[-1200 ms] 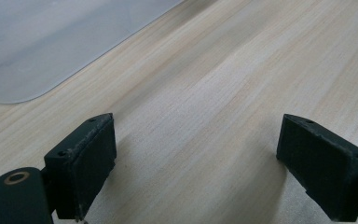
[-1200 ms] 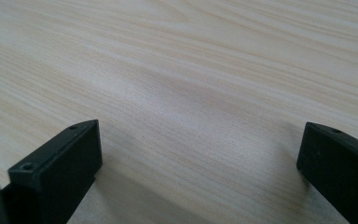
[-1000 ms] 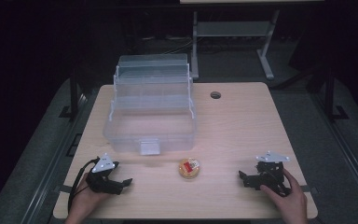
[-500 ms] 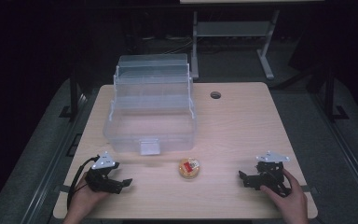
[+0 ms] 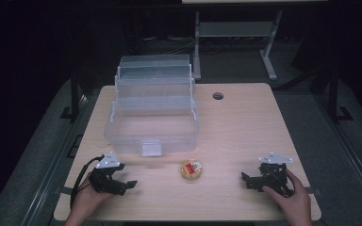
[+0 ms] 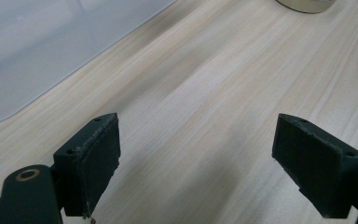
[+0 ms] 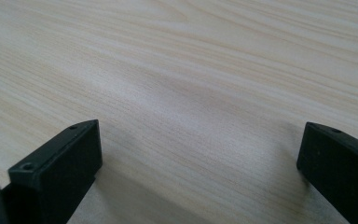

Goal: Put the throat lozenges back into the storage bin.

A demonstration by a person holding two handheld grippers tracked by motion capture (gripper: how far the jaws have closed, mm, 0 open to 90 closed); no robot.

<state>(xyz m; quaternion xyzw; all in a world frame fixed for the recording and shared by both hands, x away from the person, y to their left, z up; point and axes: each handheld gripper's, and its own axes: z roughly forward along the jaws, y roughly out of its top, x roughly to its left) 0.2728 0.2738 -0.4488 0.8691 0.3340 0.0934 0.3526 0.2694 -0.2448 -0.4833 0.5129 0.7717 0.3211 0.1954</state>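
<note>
A clear plastic tiered box (image 5: 153, 110) stands open on the wooden table (image 5: 245, 127), its trays stepped back. In front of it lies a small round yellow container with a red label (image 5: 192, 169); its edge shows at the top of the left gripper view (image 6: 305, 4). My left gripper (image 5: 128, 184) rests near the front left edge, pointing right toward the container, jaws wide apart and empty (image 6: 198, 163). My right gripper (image 5: 245, 180) sits at the front right, pointing left, also open over bare wood (image 7: 198, 172).
A round cable hole (image 5: 218, 96) lies at the back of the table. The box's clear wall (image 6: 42, 51) is close on the left gripper's left. A metal stand (image 5: 235, 33) is behind the table. Dark floor surrounds it.
The left gripper has shifted slightly toward the front of the table. The right gripper, box and container are where they were.
</note>
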